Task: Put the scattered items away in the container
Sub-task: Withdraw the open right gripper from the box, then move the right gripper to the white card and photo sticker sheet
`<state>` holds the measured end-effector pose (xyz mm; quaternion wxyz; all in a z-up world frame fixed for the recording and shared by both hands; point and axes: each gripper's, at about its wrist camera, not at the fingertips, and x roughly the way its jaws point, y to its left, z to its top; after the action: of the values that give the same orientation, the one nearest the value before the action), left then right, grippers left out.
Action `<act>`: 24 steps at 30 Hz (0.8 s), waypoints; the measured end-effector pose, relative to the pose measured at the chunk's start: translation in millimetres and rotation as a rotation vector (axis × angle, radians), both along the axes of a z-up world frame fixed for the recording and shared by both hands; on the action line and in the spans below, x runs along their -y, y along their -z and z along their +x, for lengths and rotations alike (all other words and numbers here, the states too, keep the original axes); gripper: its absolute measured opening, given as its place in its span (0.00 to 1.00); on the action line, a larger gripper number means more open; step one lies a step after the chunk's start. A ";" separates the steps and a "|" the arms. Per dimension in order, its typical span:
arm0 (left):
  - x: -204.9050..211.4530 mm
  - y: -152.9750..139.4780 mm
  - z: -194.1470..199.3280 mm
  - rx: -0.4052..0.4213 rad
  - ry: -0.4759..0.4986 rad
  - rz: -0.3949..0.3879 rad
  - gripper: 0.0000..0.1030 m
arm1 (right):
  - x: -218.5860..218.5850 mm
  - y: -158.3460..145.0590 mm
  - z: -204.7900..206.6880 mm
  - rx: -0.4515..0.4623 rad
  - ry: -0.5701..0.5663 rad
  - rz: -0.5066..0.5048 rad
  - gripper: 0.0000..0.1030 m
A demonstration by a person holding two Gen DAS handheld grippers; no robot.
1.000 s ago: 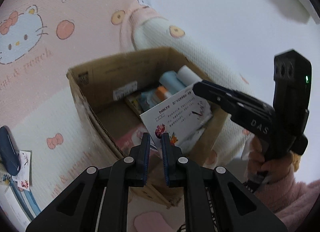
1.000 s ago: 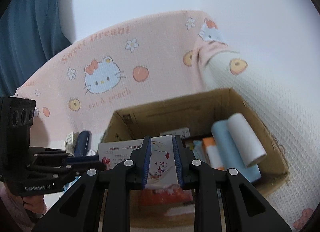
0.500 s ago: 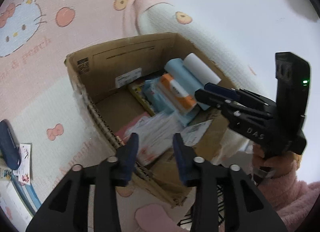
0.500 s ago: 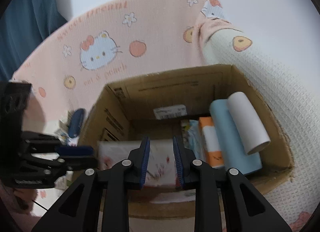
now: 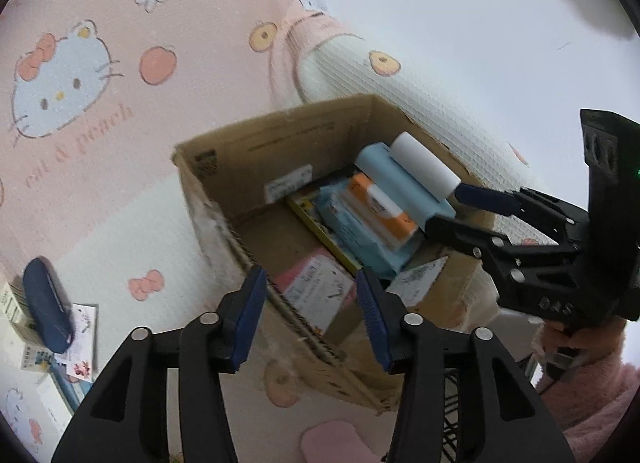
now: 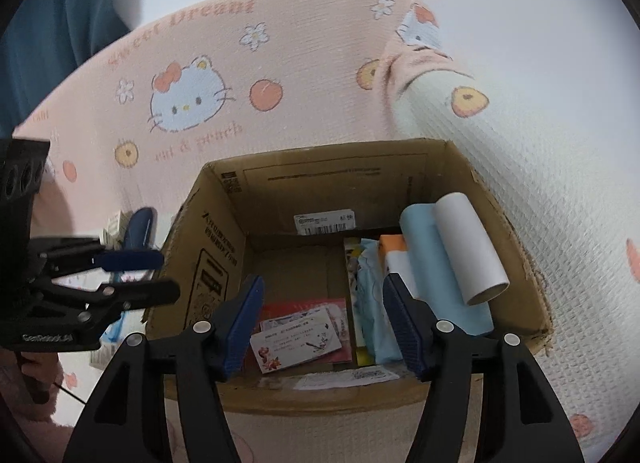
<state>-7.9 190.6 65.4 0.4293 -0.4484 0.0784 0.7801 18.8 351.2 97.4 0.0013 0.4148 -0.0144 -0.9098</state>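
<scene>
A brown cardboard box (image 5: 224,199) (image 6: 224,223) stands open on the pink Hello Kitty bedding. Inside lie a white floral card (image 6: 298,343) (image 5: 316,291), a white roll (image 6: 470,247) (image 5: 424,169), a light blue roll (image 6: 424,263) and tissue packs (image 5: 380,211). My left gripper (image 5: 310,315) is open and empty above the box's near edge. My right gripper (image 6: 324,323) is open and empty just above the card. The right gripper also shows in the left wrist view (image 5: 468,215), at the box's right rim.
Left of the box, on the bedding, lie a dark blue case (image 5: 46,303) (image 6: 138,227), a small floral card (image 5: 82,343) and other packets. A white wall is behind. The person's pink sleeve (image 5: 592,391) is at the lower right.
The right gripper carried the white floral card down into the box and opened, and the card now lies flat on the bottom. The left gripper opened wide too.
</scene>
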 end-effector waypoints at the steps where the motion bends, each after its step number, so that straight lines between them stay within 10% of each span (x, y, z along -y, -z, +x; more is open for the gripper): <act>1: 5.7 -2.2 -1.3 -0.016 -0.016 0.012 0.52 | 3.4 -1.4 0.5 -0.001 -0.008 -0.003 0.59; 13: 90.5 9.4 -38.3 0.001 -0.178 0.087 0.58 | 93.9 -22.3 -27.4 -0.066 -0.180 0.012 0.65; 24: 208.6 67.4 -82.2 0.050 -0.450 0.008 0.57 | 198.5 27.4 -75.8 0.049 -0.348 -0.060 0.65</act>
<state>-90.1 -18.0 -2.0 0.2480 -0.4721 -0.0377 0.8451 -56.9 152.7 70.0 0.1705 0.4329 0.0306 -0.8846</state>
